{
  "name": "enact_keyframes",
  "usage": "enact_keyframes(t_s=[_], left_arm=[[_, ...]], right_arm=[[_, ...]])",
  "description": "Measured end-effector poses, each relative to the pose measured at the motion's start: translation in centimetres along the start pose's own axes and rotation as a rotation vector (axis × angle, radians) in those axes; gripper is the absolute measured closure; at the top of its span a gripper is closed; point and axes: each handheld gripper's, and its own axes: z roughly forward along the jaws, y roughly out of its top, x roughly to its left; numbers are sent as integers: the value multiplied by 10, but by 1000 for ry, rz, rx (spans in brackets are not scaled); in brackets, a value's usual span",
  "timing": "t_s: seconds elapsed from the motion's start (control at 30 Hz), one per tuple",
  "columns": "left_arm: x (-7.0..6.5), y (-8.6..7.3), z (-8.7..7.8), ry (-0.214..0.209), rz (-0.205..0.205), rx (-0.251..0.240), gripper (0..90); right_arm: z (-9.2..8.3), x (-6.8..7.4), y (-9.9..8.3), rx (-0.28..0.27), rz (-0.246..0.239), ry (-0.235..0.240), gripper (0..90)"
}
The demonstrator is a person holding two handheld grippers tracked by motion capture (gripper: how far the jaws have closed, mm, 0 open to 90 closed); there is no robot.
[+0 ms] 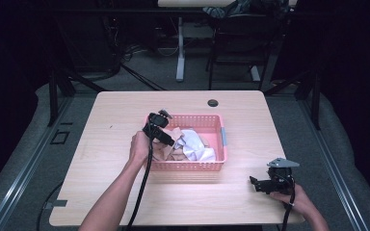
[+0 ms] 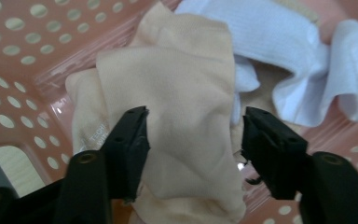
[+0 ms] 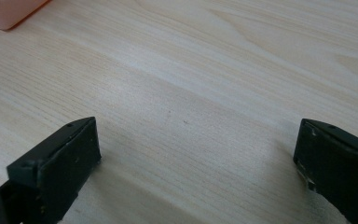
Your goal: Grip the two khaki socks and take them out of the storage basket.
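Your left gripper (image 1: pixel 172 141) reaches down into the pink basket (image 1: pixel 220 159) from its left end, and its jaws stand spread on either side of a beige sock (image 2: pixel 177 116) without pinching it. In the left gripper view the sock is a soft, fine-knit fold lying between the two black jaws, with small grey lettering near its left edge. Just beyond it lies a white cloth (image 2: pixel 303 56), ribbed and ruffled at its edges, touching the beige one. The basket is thin plastic with rows of round holes in its walls, and those walls sit close around your jaws on the left and behind, so you have little room there.

Your right gripper (image 1: pixel 260 184) rests low near the table's front right corner, well apart from the basket. Its jaws are spread wide with nothing between them, over bare pale wood with a straight grain. The table (image 1: pixel 106 159) is a flat light-wood top with rounded corners and a dark round grommet (image 1: pixel 213 103) near its far edge. There is open surface in front of the basket and on both sides of it.
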Motion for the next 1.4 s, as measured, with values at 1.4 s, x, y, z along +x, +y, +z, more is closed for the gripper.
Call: enact_keyframes(t_s=[1.4], left_arm=[[12, 7, -95, 27, 24, -166, 865]], right_arm=[[0, 0, 0, 6, -1, 0, 0]])
